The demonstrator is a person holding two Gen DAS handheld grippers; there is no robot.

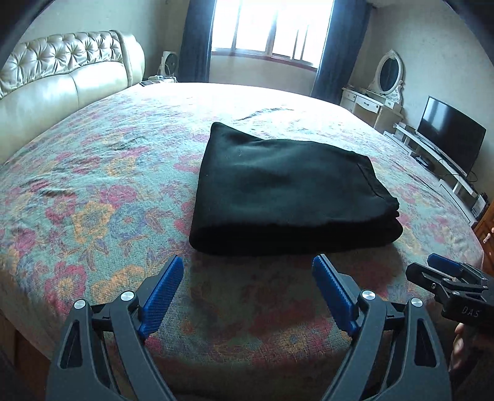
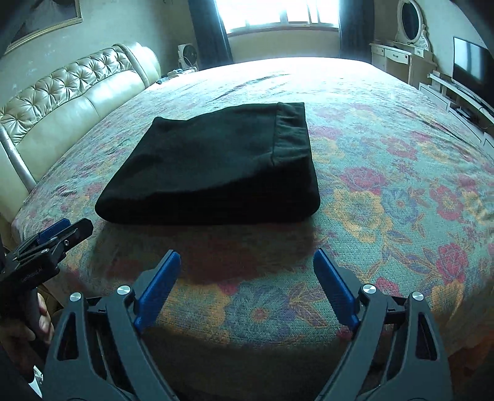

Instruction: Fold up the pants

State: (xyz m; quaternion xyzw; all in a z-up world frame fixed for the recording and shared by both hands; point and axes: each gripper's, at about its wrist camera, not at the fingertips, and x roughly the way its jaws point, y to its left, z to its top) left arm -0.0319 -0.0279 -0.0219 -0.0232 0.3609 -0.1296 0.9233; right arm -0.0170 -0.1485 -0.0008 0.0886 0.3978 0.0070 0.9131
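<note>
Black pants (image 1: 287,191), folded into a flat stack, near the bed's (image 1: 92,216) front edge. Left gripper (image 1: 247,271) and right gripper (image 2: 247,265): both spread wide, holding nothing, just short of the pants.

Floral bedspread (image 1: 92,191) beneath and ahead of the jaws, tufted cream headboard (image 1: 61,71) far left, curtained window (image 1: 271,27) straight ahead, vanity mirror (image 1: 389,72) and television (image 1: 450,135) far right

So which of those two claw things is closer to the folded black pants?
Hard to call; roughly equal. The left gripper hovers open just short of the pants, facing their near edge. The right gripper hovers open beside it, similarly short, toward their right end. Neither touches them.
</note>
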